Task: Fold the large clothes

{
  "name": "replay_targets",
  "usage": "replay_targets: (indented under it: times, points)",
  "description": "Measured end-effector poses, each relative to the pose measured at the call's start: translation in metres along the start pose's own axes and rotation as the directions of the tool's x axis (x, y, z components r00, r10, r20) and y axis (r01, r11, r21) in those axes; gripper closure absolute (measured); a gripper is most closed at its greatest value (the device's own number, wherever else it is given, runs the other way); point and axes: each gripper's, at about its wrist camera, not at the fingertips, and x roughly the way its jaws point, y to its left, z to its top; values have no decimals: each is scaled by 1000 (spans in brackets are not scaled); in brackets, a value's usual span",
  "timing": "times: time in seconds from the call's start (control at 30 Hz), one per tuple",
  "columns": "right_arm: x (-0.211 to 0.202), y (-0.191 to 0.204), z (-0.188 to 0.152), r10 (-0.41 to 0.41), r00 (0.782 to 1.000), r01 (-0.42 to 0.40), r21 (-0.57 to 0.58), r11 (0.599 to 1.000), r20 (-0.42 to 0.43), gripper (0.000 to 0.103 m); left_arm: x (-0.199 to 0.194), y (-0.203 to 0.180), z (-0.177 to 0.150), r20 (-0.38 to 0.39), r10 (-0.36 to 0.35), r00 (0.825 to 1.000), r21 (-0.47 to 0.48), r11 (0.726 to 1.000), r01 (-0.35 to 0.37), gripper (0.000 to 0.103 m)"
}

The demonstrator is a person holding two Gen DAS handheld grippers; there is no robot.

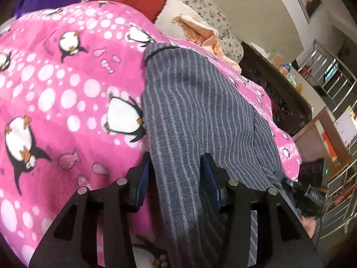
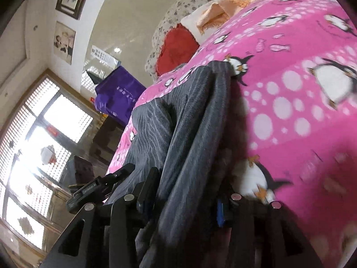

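One striped garment (image 1: 196, 102), two grippers (image 1: 176, 174) astride

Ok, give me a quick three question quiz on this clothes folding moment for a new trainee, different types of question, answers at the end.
1. True or false: the grey striped garment lies on a plain white sheet.
2. Multiple choice: where does the garment sit relative to the left gripper? A) off to one side, untouched B) between its two fingers C) behind it, out of view
3. Fill in: the heart-shaped cushion near the head of the bed is coloured ____.

Key
1. False: it lies on a pink penguin blanket.
2. B. The cloth also runs between the right gripper fingers.
3. Red.
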Motion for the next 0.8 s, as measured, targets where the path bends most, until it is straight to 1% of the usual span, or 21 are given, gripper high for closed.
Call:
replay_targets:
  times: [0.03, 0.1, 0.17, 0.2, 0.23, 0.27, 0.3, 0.33, 0.37, 0.43, 0.47, 0.5, 0.53, 0.57, 0.6, 0.63, 0.67, 0.7, 0.77, 0.8]
  points:
    - [-6, 0, -4, -4, 1000, 3, 8, 1000, 10, 57, -5, 3, -3, -4, -3, 1000, -14, 1000, 3, 57]
    - [-20, 2, -14, -19, 1000, 18, 23, 1000, 17, 55, -20, 6, -11, -16, 16, 1000, -28, 999, -17, 50]
    - [-34, 8, -28, -58, 998, 58, 15, 998, 12, 54, -42, 1, -26, -12, 60, 998, 8, 998, -60, 39]
    - [-42, 10, -37, -81, 997, 81, 6, 997, 6, 53, -55, -2, -38, -9, 82, 997, 32, 996, -82, 36]
    - [-50, 13, -46, -101, 995, 101, 0, 995, -2, 53, -70, -5, -51, 0, 99, 995, 48, 994, -99, 30]
    - [-61, 17, -57, -123, 992, 123, -6, 992, -10, 53, -81, -6, -61, 12, 106, 994, 56, 993, -106, 21]
    - [-69, 20, -66, -149, 989, 149, -15, 989, -22, 53, -93, -8, -73, 20, 124, 992, 66, 990, -126, 17]
    - [-78, 25, -77, -189, 981, 188, -25, 982, -34, 53, -105, -10, -87, 24, 154, 988, 76, 985, -156, 9]
    - [-90, 33, -89, -231, 972, 229, -43, 972, -41, 52, -115, -11, -101, 22, 193, 981, 84, 977, -194, 4]
    - [-106, 45, -104, -285, 957, 281, -85, 956, -49, 50, -126, -14, -121, 11, 255, 967, 99, 962, -255, 1]
    - [-115, 55, -113, -325, 945, 319, -120, 940, -38, 50, -128, -18, -128, 0, 286, 958, 117, 952, -284, 1]
    - [-122, 65, -120, -356, 934, 348, -159, 924, -26, 50, -131, -26, -140, -2, 339, 941, 154, 930, -334, 1]
    - [-130, 76, -126, -377, 926, 367, -201, 908, -10, 50, -132, -32, -148, 10, 372, 928, 177, 913, -368, 1]
    - [-136, 89, -132, -401, 916, 391, -249, 886, 10, 50, -136, -41, -156, 35, 405, 914, 204, 892, -403, 1]
    - [-139, 101, -137, -430, 902, 416, -290, 862, 17, 50, -141, -56, -166, 75, 440, 895, 240, 863, -444, 1]
    - [-141, 113, -142, -465, 885, 445, -330, 833, 20, 50, -146, -63, -173, 97, 450, 888, 257, 850, -459, 1]
    - [-144, 125, -148, -499, 866, 477, -363, 800, 39, 49, -151, -77, -180, 127, 458, 880, 284, 833, -474, 1]
    - [-147, 134, -151, -513, 856, 495, -382, 780, 61, 49, -154, -84, -183, 136, 459, 878, 298, 826, -478, 1]
    - [-153, 149, -154, -519, 850, 507, -403, 762, 90, 45, -163, -100, -187, 156, 450, 879, 302, 826, -476, 1]
    - [-155, 153, -154, -521, 848, 513, -403, 758, 100, 38, -168, -104, -188, 167, 440, 882, 285, 835, -470, 1]
